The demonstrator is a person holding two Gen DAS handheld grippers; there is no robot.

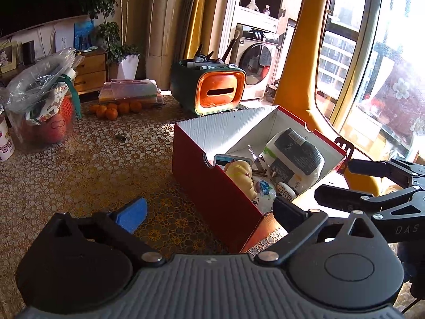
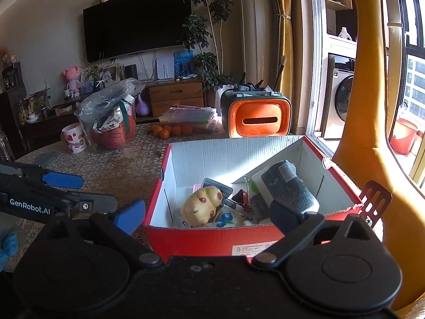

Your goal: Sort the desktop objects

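Both your left gripper (image 1: 209,207) and right gripper (image 2: 207,212) are spread, empty, near the red box (image 2: 196,236); next, seek remaining table (image 1: 93,159) items.

Both wrist cams angled down, close over table, sharing red box (image 1: 212,191) (image 2: 202,236)

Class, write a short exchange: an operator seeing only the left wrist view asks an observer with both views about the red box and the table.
Operator: Does the red box carry anything on the wall facing the right hand-held gripper?
Observer: Yes, a white label low on that wall.
Operator: What is the white thing cut off at my left edge?
Observer: A white printed mug, standing upright on the table.
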